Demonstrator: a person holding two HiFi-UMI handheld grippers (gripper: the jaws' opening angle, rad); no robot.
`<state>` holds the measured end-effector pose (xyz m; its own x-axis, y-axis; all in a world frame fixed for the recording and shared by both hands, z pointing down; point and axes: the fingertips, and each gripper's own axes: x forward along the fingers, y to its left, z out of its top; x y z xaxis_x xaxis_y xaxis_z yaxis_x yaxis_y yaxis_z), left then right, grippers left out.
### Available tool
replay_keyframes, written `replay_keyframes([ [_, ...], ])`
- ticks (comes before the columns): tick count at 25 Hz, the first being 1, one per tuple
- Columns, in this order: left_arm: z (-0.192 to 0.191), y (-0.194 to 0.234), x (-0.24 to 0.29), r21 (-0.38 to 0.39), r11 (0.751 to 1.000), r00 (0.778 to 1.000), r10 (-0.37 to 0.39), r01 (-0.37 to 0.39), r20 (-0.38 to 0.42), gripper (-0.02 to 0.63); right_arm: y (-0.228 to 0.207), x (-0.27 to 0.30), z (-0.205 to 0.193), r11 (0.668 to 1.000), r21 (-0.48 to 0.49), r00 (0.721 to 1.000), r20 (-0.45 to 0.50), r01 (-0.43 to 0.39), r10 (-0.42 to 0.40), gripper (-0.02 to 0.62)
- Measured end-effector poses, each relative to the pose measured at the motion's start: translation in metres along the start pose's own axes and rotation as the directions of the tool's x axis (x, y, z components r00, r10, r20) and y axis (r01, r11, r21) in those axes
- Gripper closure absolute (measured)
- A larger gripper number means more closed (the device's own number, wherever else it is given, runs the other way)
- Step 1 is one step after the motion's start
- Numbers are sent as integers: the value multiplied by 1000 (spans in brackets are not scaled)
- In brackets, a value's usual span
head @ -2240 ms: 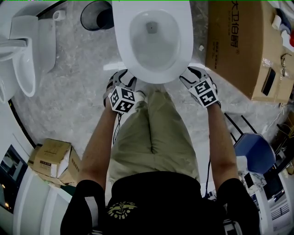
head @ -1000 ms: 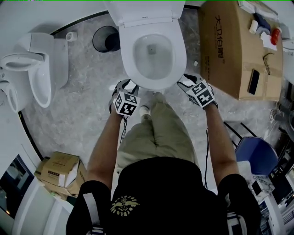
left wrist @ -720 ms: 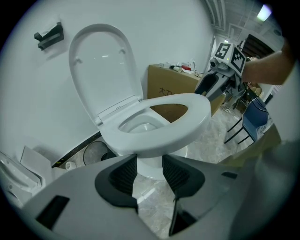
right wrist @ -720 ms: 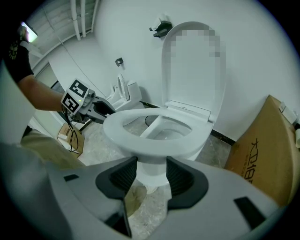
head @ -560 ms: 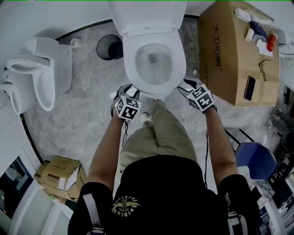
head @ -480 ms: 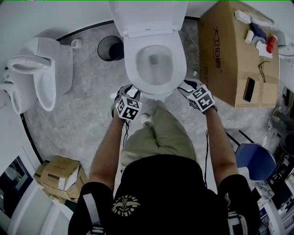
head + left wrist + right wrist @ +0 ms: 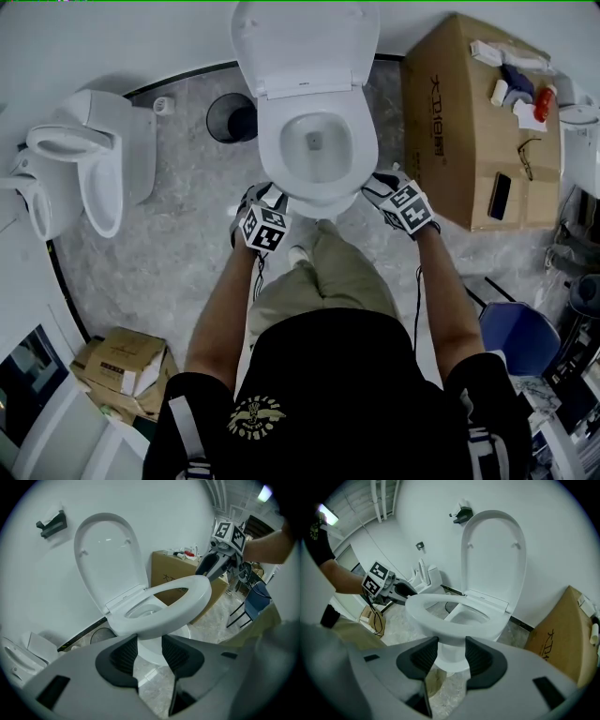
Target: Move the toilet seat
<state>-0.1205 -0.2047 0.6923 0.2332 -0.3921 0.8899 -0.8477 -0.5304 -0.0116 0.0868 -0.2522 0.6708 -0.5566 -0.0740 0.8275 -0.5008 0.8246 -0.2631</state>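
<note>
The white toilet seat (image 7: 319,195) is a ring hinged under the raised lid (image 7: 302,42). In both gripper views the ring hangs tilted above the bowl, its front lifted. My left gripper (image 7: 265,193) is at the seat's front left corner; in its own view the pads (image 7: 126,651) flank the rim (image 7: 178,606), gripper (image 7: 150,641) shut on it. My right gripper (image 7: 380,183) is at the front right corner. Its jaws are closing, with the rim (image 7: 440,620) caught between the fingertips of the gripper (image 7: 451,644).
A large cardboard box (image 7: 478,122) with small items on top stands right of the toilet. A black bin (image 7: 232,117) and a second toilet (image 7: 94,169) are on the left. A small box (image 7: 122,361) and a blue chair (image 7: 520,333) sit nearer me. My legs stand before the bowl.
The head view has drawn back, so the toilet looks smaller and more of the lid shows. Both grippers stay at the seat's front corners.
</note>
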Motion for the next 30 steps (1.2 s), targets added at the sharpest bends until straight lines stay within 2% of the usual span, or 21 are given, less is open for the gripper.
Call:
replay_keyframes([
  [14, 39, 24, -17, -15, 999, 999, 46, -45, 5, 437, -19, -20, 40, 996, -25, 996, -17, -83, 83, 391],
  [24, 63, 42, -26, -18, 998, 996, 67, -66, 53, 442, -28, -30, 68, 997, -57, 998, -17, -60, 59, 393],
  [30, 77, 55, -32, -22, 999, 997, 39, -37, 69, 442, -35, -37, 86, 999, -22, 999, 11, -29, 30, 393],
])
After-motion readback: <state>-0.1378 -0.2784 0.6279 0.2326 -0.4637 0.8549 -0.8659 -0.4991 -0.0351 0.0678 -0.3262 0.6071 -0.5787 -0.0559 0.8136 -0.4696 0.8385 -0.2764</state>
